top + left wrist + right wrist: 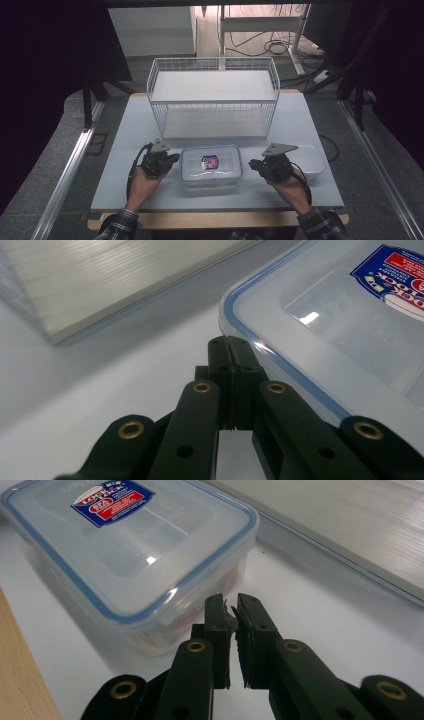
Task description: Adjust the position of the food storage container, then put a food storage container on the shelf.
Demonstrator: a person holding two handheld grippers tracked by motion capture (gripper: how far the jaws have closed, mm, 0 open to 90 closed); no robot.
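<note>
Clear glossy plastic container (211,169); white wire basket (214,97); smooth matt table (300,120).

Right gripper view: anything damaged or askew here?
Yes. The right gripper's pad looks ragged and frayed along its inner edge. The container sits flat, lid on, nothing spilled.

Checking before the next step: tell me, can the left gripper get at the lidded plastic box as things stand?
Probably yes. The left gripper, jaws shut, sits right beside the box on the table, with nothing between them; its tips are almost at the box's rim.
</note>
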